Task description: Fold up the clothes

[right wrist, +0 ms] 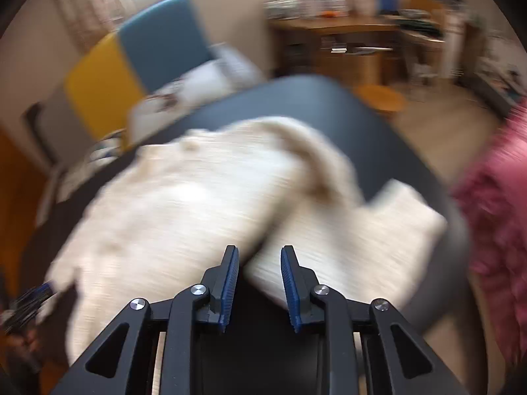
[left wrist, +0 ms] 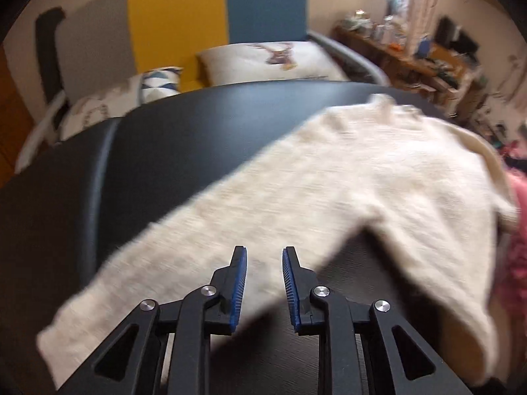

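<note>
Two tongs, both mine, both with blue pads standing apart and nothing between them. My left tongs point(left wrist: 264, 250) sit at the bottom centre of the left view, over a cream sweater point(left wrist: 346, 177) that lies spread on the dark desk point(left wrist: 184, 138). One sleeve point(left wrist: 158, 263) runs down toward the lower left of the frame and passes just ahead of the pad tips — whether they touch the knit I cannot tell. The sweater's body fills the middle and right. At the right edge is something pink point(left wrist: 518, 237), blurred.

In the right view my right tongs point(right wrist: 259, 249) sit at the bottom centre, open over the same sweater point(right wrist: 184, 204), badly smeared by blur. A sleeve point(right wrist: 355, 240) lies across the lower right of the desk point(right wrist: 329, 98), its near end just ahead of the right pad. Pink fuzzy cloth point(right wrist: 497, 197) fills the right edge. At the lower left edge my left tongs point(right wrist: 33, 296) show by the sweater's edge, too blurred to read.

Behind the desk, upper left — a bed with pillows point(left wrist: 263, 61) and a yellow and blue headboard point(left wrist: 217, 16).
</note>
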The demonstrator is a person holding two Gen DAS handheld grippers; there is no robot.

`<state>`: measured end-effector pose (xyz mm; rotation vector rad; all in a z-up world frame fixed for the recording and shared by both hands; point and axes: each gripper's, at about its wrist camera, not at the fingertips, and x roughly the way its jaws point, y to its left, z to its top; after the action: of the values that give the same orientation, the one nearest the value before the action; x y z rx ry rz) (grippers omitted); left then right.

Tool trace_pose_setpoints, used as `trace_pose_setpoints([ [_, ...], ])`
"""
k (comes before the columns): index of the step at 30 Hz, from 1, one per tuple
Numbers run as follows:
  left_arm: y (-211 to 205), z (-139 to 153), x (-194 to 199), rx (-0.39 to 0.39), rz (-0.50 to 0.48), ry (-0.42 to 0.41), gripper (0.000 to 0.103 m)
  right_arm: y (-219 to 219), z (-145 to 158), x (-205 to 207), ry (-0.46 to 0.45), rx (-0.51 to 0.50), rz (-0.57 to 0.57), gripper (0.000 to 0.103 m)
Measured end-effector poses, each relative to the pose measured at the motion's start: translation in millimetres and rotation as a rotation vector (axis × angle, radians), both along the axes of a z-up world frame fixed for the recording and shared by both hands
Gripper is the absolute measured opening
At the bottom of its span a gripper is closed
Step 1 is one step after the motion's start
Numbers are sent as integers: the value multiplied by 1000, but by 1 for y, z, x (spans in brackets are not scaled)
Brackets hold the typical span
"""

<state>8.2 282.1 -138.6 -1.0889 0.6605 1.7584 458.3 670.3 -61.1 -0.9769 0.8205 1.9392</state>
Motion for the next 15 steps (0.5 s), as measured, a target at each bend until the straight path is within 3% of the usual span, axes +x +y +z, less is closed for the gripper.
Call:
trace_pose_setpoints([
  [3, -4, 4, 41, 13, -90, -105, 23, -15, -20, 36, -65, 21, -55, 27],
  [8, -12, 10, 109, 34, -241, -279, 24, -22, -62, 18, -199, 49, -3, 31],
  [10, -15, 12, 136, 42, -301, -349, 24, -15, -71, 14, -161, 41, -6, 31],
  [12, -12, 11, 155, 28, -337, -375, 31, -4, -67, 11, -172, 60, -24, 19],
  [13, -8, 9, 163, 13, -347, -375, 33, 3, -63, 6, -258, 127, -32, 12],
  [15, 1, 7, 174, -4, -353, -341, 33, 18, -47, 4, -428, 282, -76, 12],
])
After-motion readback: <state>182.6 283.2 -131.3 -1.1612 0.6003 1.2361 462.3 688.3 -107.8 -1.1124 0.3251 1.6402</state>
